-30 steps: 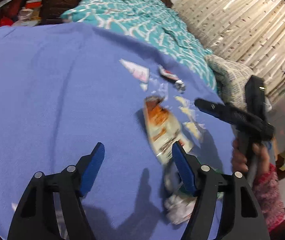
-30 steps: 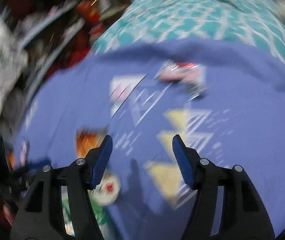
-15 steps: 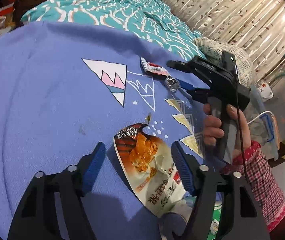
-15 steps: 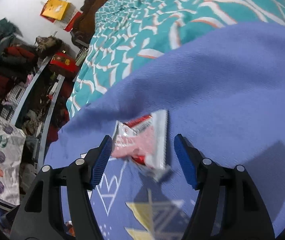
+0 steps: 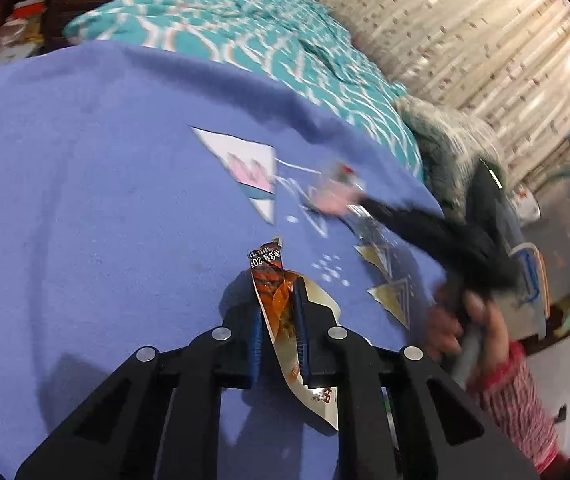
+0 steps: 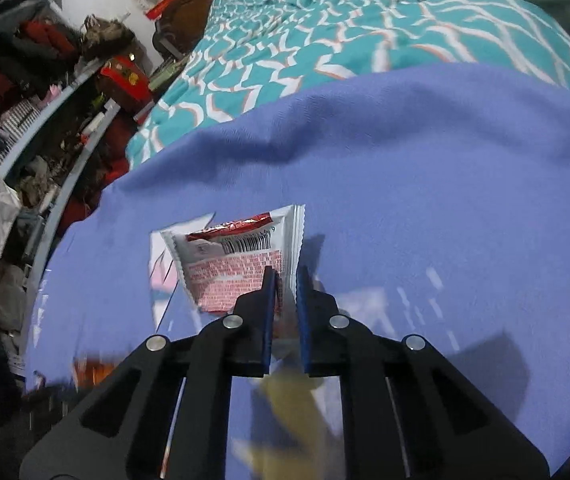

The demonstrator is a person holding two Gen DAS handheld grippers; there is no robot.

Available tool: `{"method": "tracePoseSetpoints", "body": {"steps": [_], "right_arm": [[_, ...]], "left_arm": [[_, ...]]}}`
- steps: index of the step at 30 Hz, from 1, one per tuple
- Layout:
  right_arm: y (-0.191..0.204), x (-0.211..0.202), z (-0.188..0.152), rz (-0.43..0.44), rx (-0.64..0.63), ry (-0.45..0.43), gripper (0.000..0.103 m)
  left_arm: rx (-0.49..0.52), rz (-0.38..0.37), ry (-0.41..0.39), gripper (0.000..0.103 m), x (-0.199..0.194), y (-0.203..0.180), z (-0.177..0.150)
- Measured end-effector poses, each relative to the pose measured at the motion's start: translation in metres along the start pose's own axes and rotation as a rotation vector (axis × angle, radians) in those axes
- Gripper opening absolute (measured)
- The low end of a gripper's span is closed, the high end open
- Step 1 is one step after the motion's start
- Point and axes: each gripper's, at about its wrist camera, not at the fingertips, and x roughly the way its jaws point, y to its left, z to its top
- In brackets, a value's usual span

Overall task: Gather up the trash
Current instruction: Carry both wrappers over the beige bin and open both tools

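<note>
Left wrist cam sits right behind its own left gripper (image 5: 278, 300), low and close over the purple blanket (image 5: 85, 200), looking up the bed toward the teal bedspread (image 5: 245, 20) and the curtain (image 5: 485, 40), with the right gripper (image 5: 359, 204) blurry off to its right. Right wrist cam rides behind that right gripper (image 6: 285, 276) just as close, but faces more toward the teal bedspread (image 6: 365, 32) and the cluttered shelves (image 6: 45, 100) on its left. Both views share the purple blanket (image 6: 445, 160), its white triangle print (image 5: 245, 160) (image 6: 161, 264) and the red-and-white wrapper (image 5: 333, 196) (image 6: 237, 260).
</note>
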Motion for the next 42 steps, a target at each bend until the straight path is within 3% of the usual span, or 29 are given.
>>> {"method": "tracePoseSetpoints", "body": {"steps": [7, 11, 18, 25, 32, 42], "right_arm": [[-0.040, -0.085, -0.086, -0.028, 0.083, -0.029, 0.013], [-0.050, -0.133, -0.149, -0.004, 0.127, -0.039, 0.013], [-0.037, -0.190, -0.257, 0.070, 0.148, -0.027, 0.013], [-0.041, -0.215, -0.303, 0.120, 0.194, -0.076, 0.013], [-0.080, -0.247, -0.313, 0.097, 0.265, -0.184, 0.013], [-0.142, -0.285, -0.318, 0.049, 0.381, -0.305, 0.013]], "left_arm": [[-0.101, 0.089, -0.094, 0.010, -0.066, 0.038, -0.016], [-0.074, 0.125, -0.107, 0.010, -0.106, 0.044, -0.055], [0.057, 0.043, -0.021, 0.010, -0.138, 0.008, -0.135], [0.193, -0.055, 0.117, 0.010, -0.105, -0.065, -0.186], [0.392, -0.077, 0.186, 0.009, -0.048, -0.162, -0.187], [0.540, -0.131, 0.288, 0.009, 0.028, -0.268, -0.185]]}}
